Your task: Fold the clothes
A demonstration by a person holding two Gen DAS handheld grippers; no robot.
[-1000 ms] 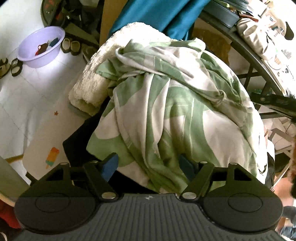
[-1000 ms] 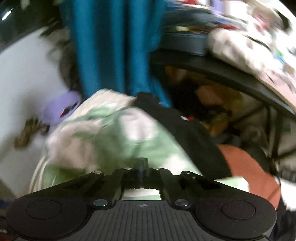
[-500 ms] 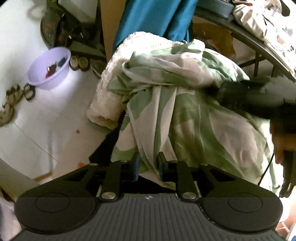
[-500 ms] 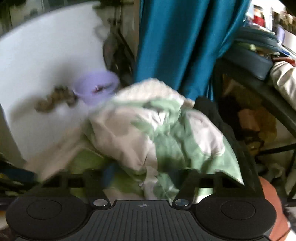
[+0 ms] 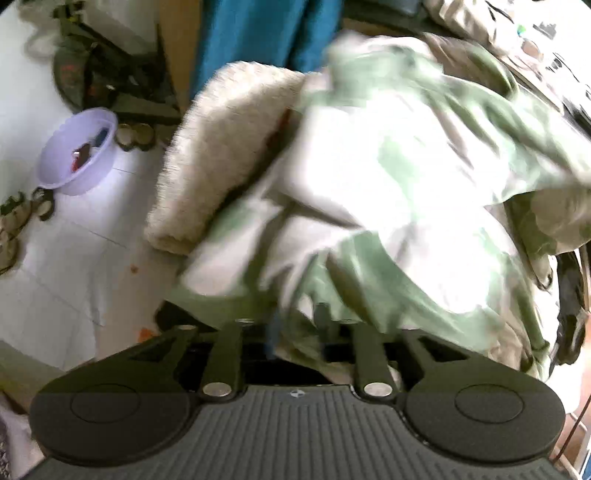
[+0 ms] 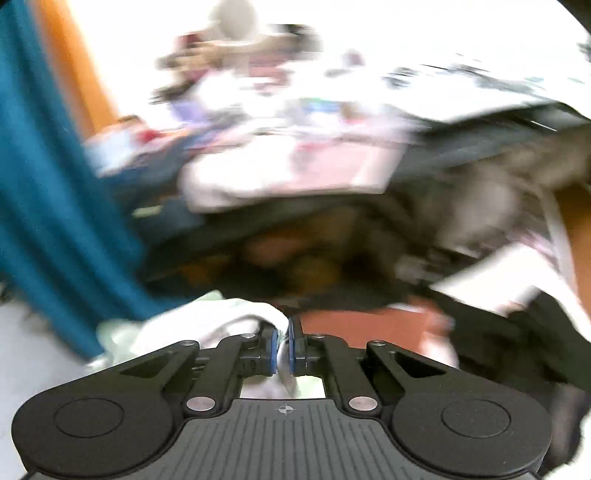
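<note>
Left gripper (image 5: 297, 328): fingers narrow, pinching the garment's (image 5: 388, 192) near edge. Right gripper (image 6: 282, 349): fingers nearly closed on white-green cloth. Garment: green-white, heaped against a cream towel (image 5: 221, 147). Floor (image 5: 66, 266): white tile. Basin (image 5: 77, 151): lilac, left. Curtain (image 5: 258, 33): teal, behind. No legible writing; both views blurred.

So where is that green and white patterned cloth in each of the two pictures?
Left wrist view: the green and white patterned cloth fills the middle and right, its lower edge bunched between the left tongs.
Right wrist view: only a small pale fold shows at bottom centre-left, pinched in the right tongs.
Shared landmark: the hanging teal fabric, top centre in the left view, along the left edge in the right.
</note>
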